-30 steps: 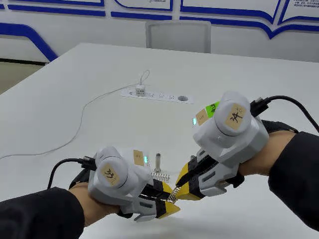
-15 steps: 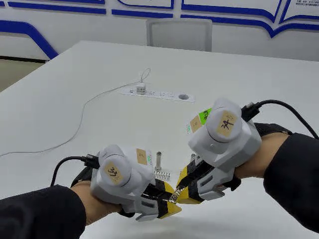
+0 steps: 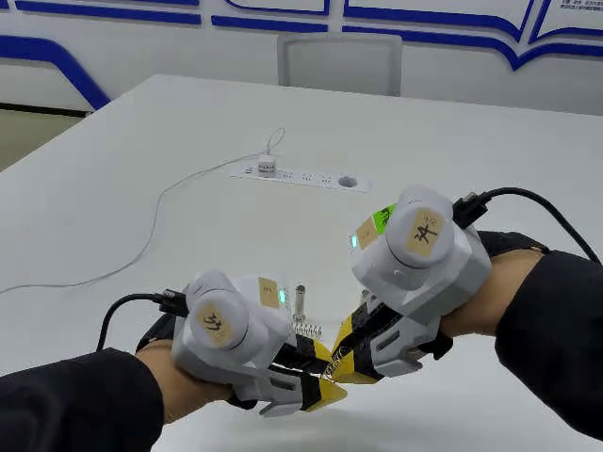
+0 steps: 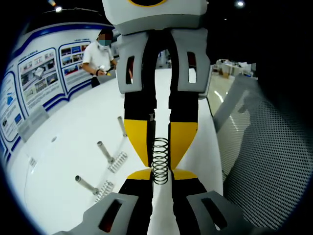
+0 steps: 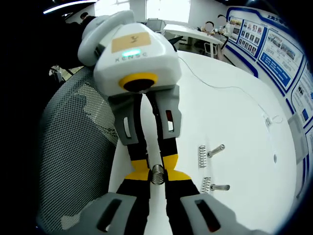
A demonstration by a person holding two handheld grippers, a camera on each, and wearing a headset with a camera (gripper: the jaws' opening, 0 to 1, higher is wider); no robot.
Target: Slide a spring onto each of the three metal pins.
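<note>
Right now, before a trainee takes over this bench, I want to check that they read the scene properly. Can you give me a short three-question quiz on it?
1. Multiple choice: in the left gripper view, how many pins stand on the table? A one, B three, C six.
2. Fill in: between the tips of the left gripper and the right gripper sits one ___.
3. True or false: all three pins are already loaded.
Key: 1 B. 2 spring. 3 false: the shafts are bare, and two loose springs lie by their bases.
</note>
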